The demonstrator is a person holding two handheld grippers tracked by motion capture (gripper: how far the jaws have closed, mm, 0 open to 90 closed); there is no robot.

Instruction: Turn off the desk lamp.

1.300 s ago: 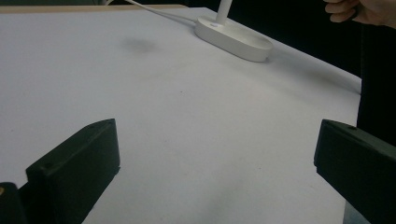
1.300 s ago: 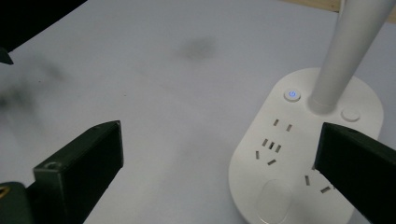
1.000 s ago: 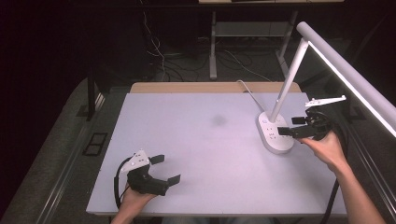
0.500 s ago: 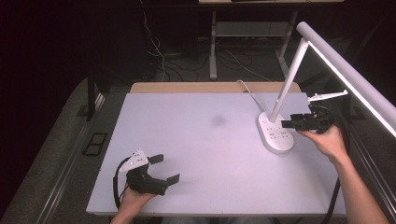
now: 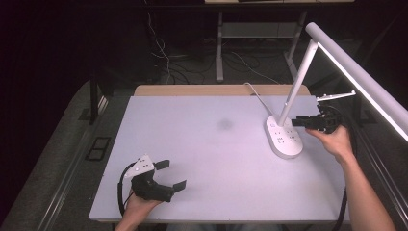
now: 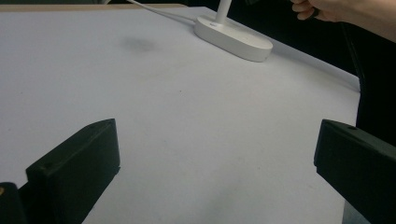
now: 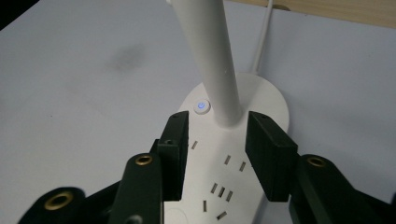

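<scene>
A white desk lamp stands at the table's right, with an oval base [image 5: 285,137] carrying sockets, a slanted stem [image 5: 296,89] and a long lit head [image 5: 365,86]. My right gripper [image 5: 294,121] points at the foot of the stem [image 7: 219,79]. Its jaws have just been closing and stand either side of the stem's foot without pressing it. A blue-lit power button [image 7: 201,106] glows just left of the stem. My left gripper [image 5: 172,174] rests open at the front left of the table, nothing between its jaws [image 6: 217,154].
The lamp's white cable [image 5: 255,94] runs from the base to the table's far edge. A faint dark smudge [image 5: 224,124] marks the pale table top [image 5: 207,154]. The lamp head overhangs the right edge above my right forearm.
The right hand has moved a little away from the person toward the lamp's stem, and its jaws have narrowed from wide open. The left gripper has stayed put.
</scene>
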